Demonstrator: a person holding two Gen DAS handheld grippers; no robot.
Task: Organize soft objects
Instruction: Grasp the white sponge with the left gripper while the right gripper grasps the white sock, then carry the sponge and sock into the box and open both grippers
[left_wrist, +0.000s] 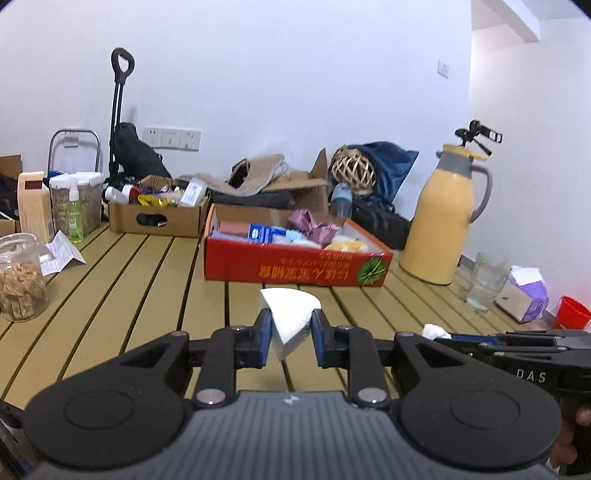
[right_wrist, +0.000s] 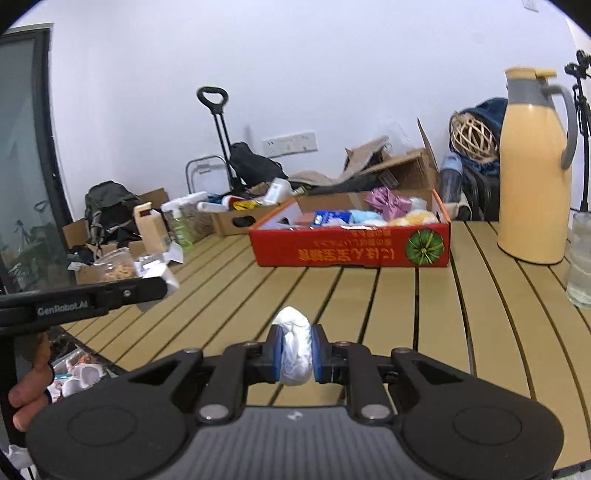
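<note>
Short of the red cardboard box (left_wrist: 295, 267) of soft items, the left gripper (left_wrist: 288, 334) pinched a white foam wedge (left_wrist: 290, 319) and the right gripper (right_wrist: 296, 352) squeezed a crumpled white bundle (right_wrist: 294, 349), apparently for boxing.

Slatted wooden table (left_wrist: 147, 280), tan with dark gaps. Yellow thermos jug (left_wrist: 445, 218) with grey handle, upright at right rear. Clear drinking glass (left_wrist: 482, 282) just beside it; purple-and-white tissue pack (left_wrist: 526, 297) and red cup (left_wrist: 572, 313) further right. Glass jar (left_wrist: 20, 280) of brown pieces at left edge. Green spray bottle (left_wrist: 75, 214) and folded leaflet (left_wrist: 61, 253) nearby. Brown cardboard box (left_wrist: 159, 218) of assorted items at rear. Woven rattan ball (left_wrist: 352, 170) against blue fabric. Black trolley handle (left_wrist: 120, 96) against white wall.
</note>
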